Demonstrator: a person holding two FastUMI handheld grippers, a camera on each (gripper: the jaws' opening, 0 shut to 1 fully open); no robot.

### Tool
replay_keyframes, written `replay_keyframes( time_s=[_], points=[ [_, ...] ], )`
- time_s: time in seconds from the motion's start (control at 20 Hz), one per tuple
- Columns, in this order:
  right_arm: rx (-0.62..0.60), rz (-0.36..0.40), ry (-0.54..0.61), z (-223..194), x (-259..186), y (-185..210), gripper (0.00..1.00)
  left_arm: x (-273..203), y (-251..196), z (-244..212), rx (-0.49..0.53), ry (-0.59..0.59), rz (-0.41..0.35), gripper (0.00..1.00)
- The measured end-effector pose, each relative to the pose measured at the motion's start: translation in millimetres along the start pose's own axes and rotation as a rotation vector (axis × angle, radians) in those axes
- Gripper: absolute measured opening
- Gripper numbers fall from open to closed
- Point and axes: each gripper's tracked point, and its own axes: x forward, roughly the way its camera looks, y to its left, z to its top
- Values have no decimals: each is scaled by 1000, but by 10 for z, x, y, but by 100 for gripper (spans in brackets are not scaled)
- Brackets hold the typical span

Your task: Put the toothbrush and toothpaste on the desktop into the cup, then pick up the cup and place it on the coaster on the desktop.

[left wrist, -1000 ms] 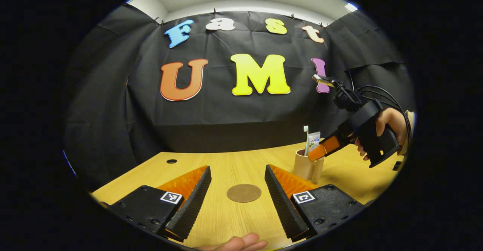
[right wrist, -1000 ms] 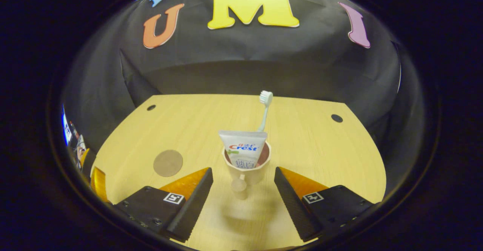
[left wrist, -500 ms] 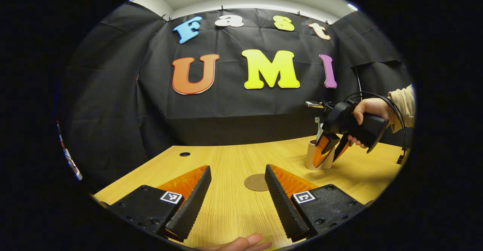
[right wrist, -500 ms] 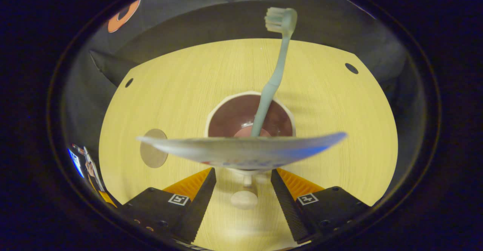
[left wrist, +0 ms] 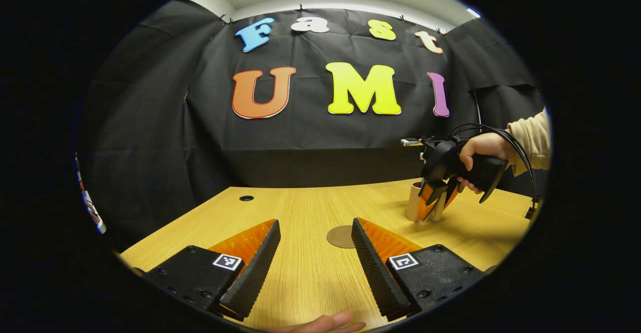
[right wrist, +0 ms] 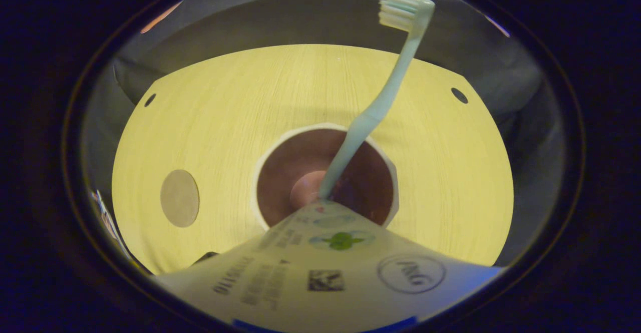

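Toothbrush point(right wrist: 373, 117) and toothpaste point(right wrist: 330, 268) in cup point(left wrist: 416, 204) near desktop's point(left wrist: 300, 213) right edge. Right gripper point(left wrist: 436, 200) at cup; finger spread unclear, possibly closing on handle. Left gripper point(left wrist: 314, 260) wide open, empty, over near edge. Next: lift cup onto coaster point(left wrist: 341, 236).

Toothpaste point(right wrist: 330, 278) hides right tongs; grip state unclear.

In the right gripper view, the toothbrush point(right wrist: 379, 107) and toothpaste point(right wrist: 330, 268) stand in the cup point(right wrist: 385, 157) on the desktop point(right wrist: 225, 102), the coaster point(right wrist: 180, 198) apart to its left.
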Motion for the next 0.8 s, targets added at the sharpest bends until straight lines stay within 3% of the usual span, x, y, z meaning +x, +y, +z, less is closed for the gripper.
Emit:
replay_keyframes(
  time_s=[0.55, 0.8],
  points=[
    [16, 42, -31, -42, 51, 19, 83, -33, -92, -101, 23, 12, -22, 91],
    [-19, 9, -62, -50, 42, -2, 84, -47, -131, -75, 41, 0, -28, 91]
  ],
)
